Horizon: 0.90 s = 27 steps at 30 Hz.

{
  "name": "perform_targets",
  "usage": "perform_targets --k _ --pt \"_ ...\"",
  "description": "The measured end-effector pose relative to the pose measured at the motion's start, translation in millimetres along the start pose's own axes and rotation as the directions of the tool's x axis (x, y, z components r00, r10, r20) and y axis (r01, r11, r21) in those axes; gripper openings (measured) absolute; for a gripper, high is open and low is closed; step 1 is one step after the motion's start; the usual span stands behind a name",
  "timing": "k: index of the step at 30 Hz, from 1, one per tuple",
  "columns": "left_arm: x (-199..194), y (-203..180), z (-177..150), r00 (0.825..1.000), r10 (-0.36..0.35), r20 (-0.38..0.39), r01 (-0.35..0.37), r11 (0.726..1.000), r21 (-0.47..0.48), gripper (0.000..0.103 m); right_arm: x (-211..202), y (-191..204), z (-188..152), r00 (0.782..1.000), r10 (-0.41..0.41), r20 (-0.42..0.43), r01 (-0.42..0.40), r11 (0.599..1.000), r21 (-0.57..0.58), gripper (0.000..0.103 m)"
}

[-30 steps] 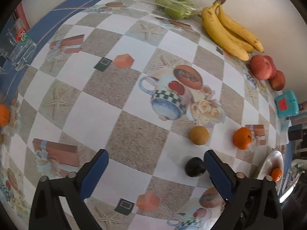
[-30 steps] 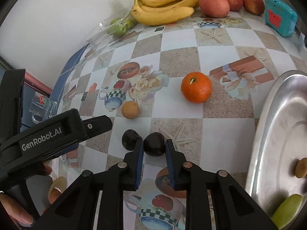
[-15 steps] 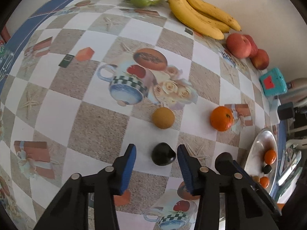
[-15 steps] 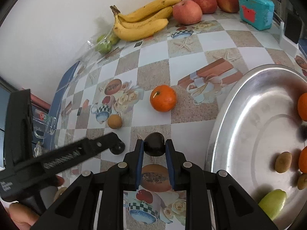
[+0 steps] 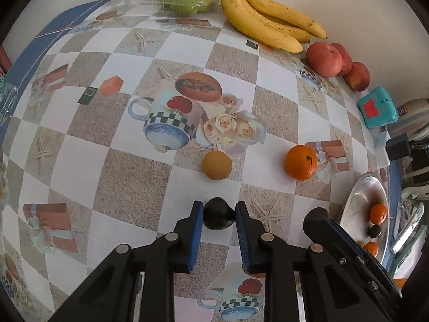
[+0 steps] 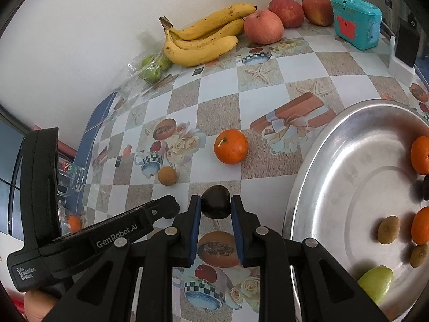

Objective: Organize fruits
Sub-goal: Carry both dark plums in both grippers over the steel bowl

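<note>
My left gripper (image 5: 217,208) is shut on a small dark fruit (image 5: 216,218) that sits on the patterned tablecloth. My right gripper (image 6: 215,201) is shut on a second dark fruit (image 6: 215,206), held just left of the steel tray (image 6: 335,177). That tray (image 5: 356,204) holds oranges, small brown fruits, a green fruit and a dark one. Loose on the cloth lie an orange (image 5: 300,162) (image 6: 231,147) and a round brown fruit (image 5: 216,165) (image 6: 167,176). The two grippers stand side by side, the left one's black body low in the right wrist view.
Along the wall lie bananas (image 5: 268,26) (image 6: 203,43), red apples (image 5: 324,59) (image 6: 264,26) and bagged green fruit (image 5: 185,0) (image 6: 152,67). A teal box (image 5: 378,110) (image 6: 356,21) stands at the far right. A hand shows at the lower left of the right wrist view.
My left gripper came over the dark fruit and its wide jaws closed on it. My right gripper kept its fruit and shifted toward the tray, which now fills more of its view.
</note>
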<state>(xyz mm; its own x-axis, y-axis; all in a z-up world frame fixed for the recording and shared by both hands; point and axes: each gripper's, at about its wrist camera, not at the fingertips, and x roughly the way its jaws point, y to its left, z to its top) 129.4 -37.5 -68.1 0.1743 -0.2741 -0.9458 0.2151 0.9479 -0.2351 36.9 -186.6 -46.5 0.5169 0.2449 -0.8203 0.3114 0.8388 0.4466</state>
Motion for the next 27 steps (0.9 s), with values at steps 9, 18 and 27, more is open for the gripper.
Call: perform_targets --k 9,18,27 --pt "-25 -2 2 0.998 -0.029 0.048 0.029 1.000 -0.003 0.026 -12 -4 3 1.000 -0.002 0.030 0.002 1.000 0.017 0.023" --pt "-36 -18 -1 0.995 -0.078 0.055 0.078 0.997 0.013 0.026 -34 -24 9 0.996 -0.027 0.085 0.021 0.998 0.063 0.023" --pt "-41 -55 -12 0.991 -0.132 0.034 0.129 0.988 0.080 0.026 -66 -74 14 0.982 -0.123 0.145 0.095 0.978 0.185 0.023"
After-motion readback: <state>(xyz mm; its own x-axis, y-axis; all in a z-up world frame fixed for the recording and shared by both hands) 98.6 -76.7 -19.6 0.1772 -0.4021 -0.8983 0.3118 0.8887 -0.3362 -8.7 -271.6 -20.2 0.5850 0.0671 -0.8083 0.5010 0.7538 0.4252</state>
